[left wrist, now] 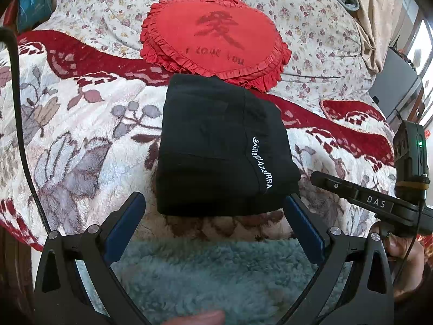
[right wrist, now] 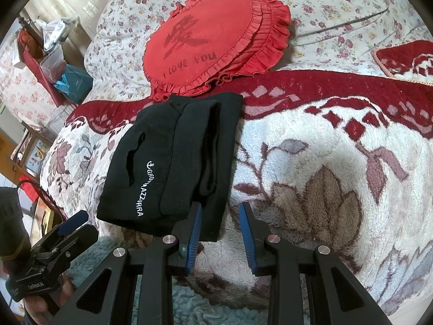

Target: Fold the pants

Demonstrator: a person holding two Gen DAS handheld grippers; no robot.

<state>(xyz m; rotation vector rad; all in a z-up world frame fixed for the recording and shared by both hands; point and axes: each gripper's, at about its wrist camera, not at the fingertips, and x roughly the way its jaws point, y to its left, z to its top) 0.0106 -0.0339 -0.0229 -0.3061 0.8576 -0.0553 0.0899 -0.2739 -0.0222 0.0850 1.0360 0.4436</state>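
The black pants [left wrist: 216, 146] lie folded into a compact rectangle on the bed, white lettering along one seam. My left gripper [left wrist: 215, 203] hovers at their near edge, jaws spread wide, nothing gripped. In the right wrist view the folded pants [right wrist: 167, 162] show a ribbed waistband on top. My right gripper [right wrist: 220, 208] is over their near right corner, jaws partly apart. Its left finger [right wrist: 196, 224] overlaps the cloth and its right finger [right wrist: 247, 230] is over the blanket; neither pad presses. Each view also catches the other gripper: the right gripper [left wrist: 338, 187], the left gripper [right wrist: 75, 222].
A red heart-shaped ruffled cushion [left wrist: 213, 40] [right wrist: 211, 40] touches the pants' far edge. A red-and-white leaf-pattern fleece blanket [right wrist: 324, 149] covers the bed, with a floral quilt [left wrist: 108, 13] behind. Teal fleece [left wrist: 216, 270] lies at the near edge. Boxes and bags [right wrist: 54, 62] stand off the bed's left side.
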